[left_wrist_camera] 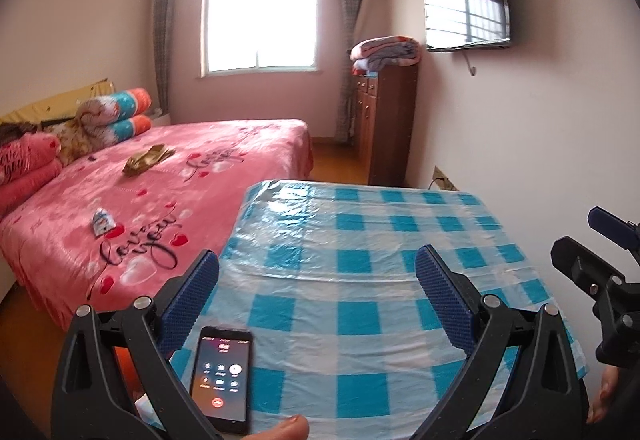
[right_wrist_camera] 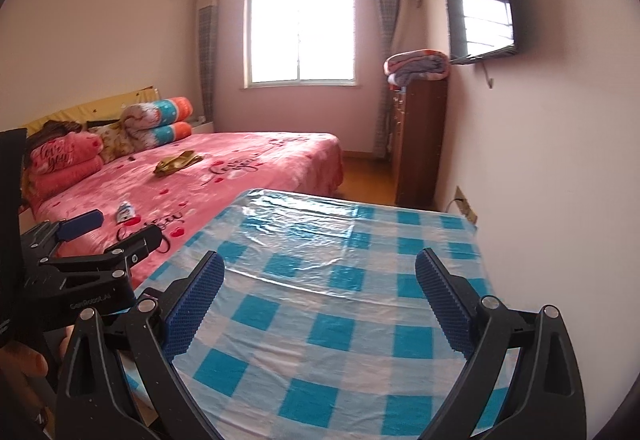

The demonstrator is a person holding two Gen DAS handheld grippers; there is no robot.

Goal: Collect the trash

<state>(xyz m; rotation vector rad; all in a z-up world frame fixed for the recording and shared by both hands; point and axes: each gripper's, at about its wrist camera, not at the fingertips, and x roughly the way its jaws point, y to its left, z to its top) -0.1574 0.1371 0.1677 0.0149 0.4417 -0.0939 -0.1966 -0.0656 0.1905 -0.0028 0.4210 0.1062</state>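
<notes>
Trash, item one: small white-and-blue wrapper (left_wrist_camera: 102,221), crumpled, lying on the pink bedspread (left_wrist_camera: 248,144) near the bed's near edge. Print on it is too small for me to read.

Trash, item two (my judgement): olive-gold crumpled piece (left_wrist_camera: 147,159), farther up the bed toward the pillows (left_wrist_camera: 24,164). I cannot tell whether it is foil, a bag or cloth.

Progress: both pieces lie loose on the bed, well apart from either gripper. I see no bin or bag in either view, so where collected trash goes is not shown. The table (left_wrist_camera: 360,224) in front of me, under a blue-and-white checked plastic cover, carries no trash that I can see. Whether other pieces have gone already, one moment does not tell; these two are what is left, as far as I can see.

Left gripper (left_wrist_camera: 318,304): jaws spread wide, nothing between them, held over the near table edge.

Right gripper (right_wrist_camera: 320,308): jaws likewise wide apart, empty, over the table.

Phone (left_wrist_camera: 222,376): lies on the table's near left corner, screen lit with a call screen; its labels are too blurred to read.

Writing, legible:
- "love you" in black script on the bedspread, beside the wrapper.
- "love you" on the pink pillow.
- "GenRobot.AI" on the body of the left gripper, seen from the right wrist view.

Other: wall TV (left_wrist_camera: 468,6), dresser (left_wrist_camera: 390,124) bearing a folded blanket.
</notes>
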